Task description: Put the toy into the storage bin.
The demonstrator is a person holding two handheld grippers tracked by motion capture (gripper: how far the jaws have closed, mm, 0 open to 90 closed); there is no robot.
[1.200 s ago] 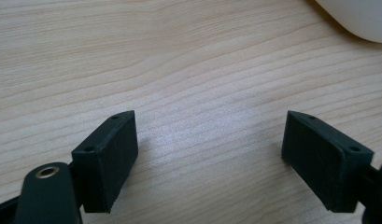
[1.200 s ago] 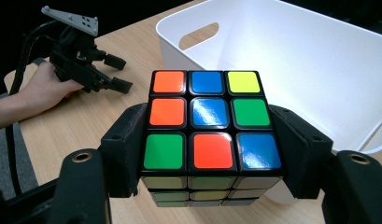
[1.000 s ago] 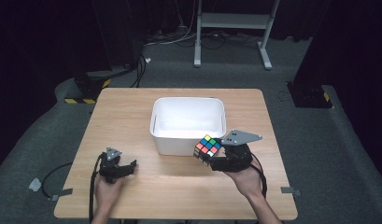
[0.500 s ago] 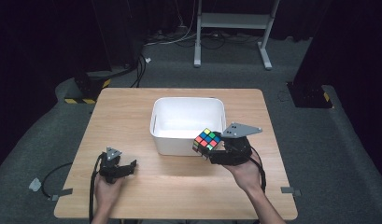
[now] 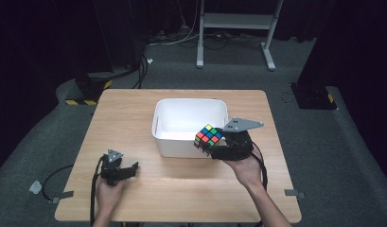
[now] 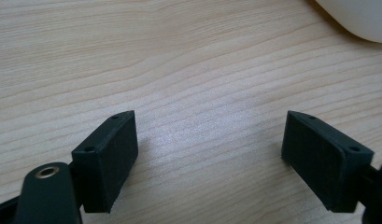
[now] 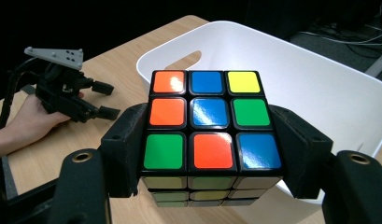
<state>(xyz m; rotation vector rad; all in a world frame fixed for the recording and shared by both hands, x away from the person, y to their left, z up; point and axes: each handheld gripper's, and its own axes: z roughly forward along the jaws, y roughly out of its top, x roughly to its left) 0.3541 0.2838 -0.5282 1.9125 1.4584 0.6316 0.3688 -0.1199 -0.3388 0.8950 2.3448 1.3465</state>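
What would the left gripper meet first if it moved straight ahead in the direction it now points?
Probably the light wooden table: the open left gripper looks down onto bare wood. The white plastic bin sits off at the corner, likely beside that line, though depth is unclear.

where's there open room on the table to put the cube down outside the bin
Bare wood runs along the table's left side, between its left edge and the white bin, and across the near strip between the left gripper and the right hand. It is crowded at the bin's near right corner, where the right gripper holds the cube.
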